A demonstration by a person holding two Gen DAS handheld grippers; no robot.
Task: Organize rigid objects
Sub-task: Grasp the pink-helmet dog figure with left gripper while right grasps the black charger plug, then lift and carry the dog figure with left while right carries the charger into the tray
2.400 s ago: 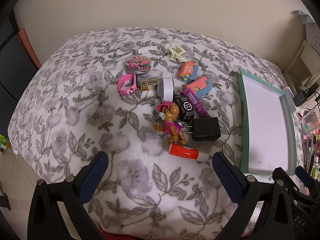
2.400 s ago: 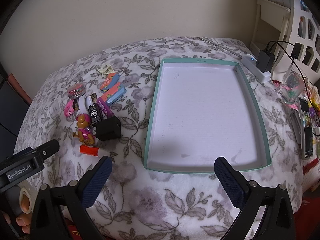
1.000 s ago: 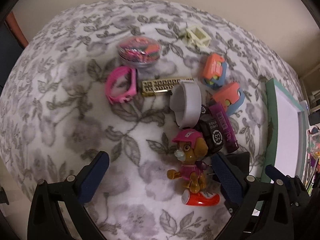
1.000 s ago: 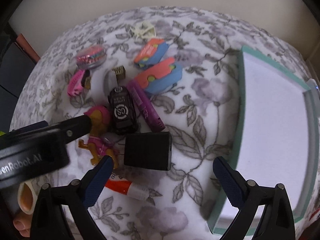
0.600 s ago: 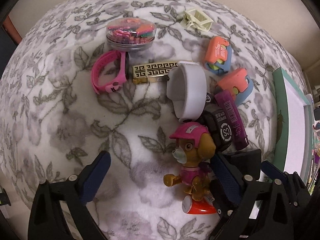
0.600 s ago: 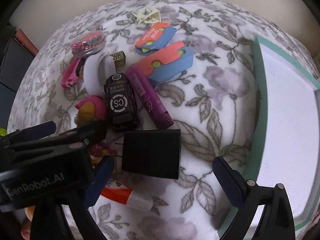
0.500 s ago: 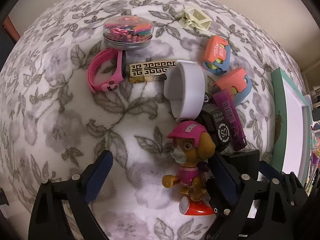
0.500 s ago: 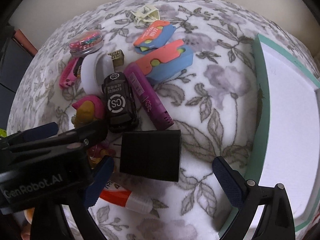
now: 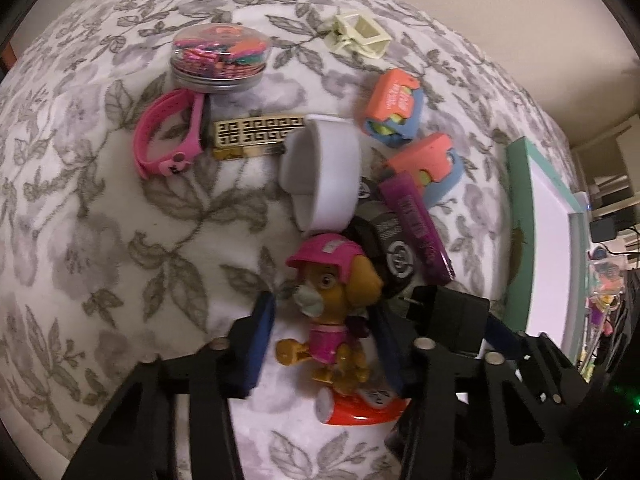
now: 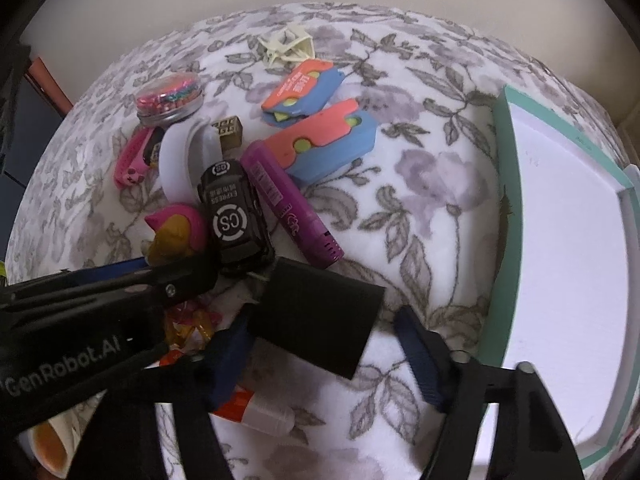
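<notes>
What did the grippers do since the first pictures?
Both came down close over the pile. The left gripper now straddles the toy dog, its jaws closing around it. The right gripper is closing around the black charger. Neither is lifted yet. The other toys and the empty tray stayed where they were.

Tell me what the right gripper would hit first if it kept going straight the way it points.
Most likely the black charger: it lies between the closing fingers of the right gripper, near the left pad. Below it, only the floral blanket.
</notes>
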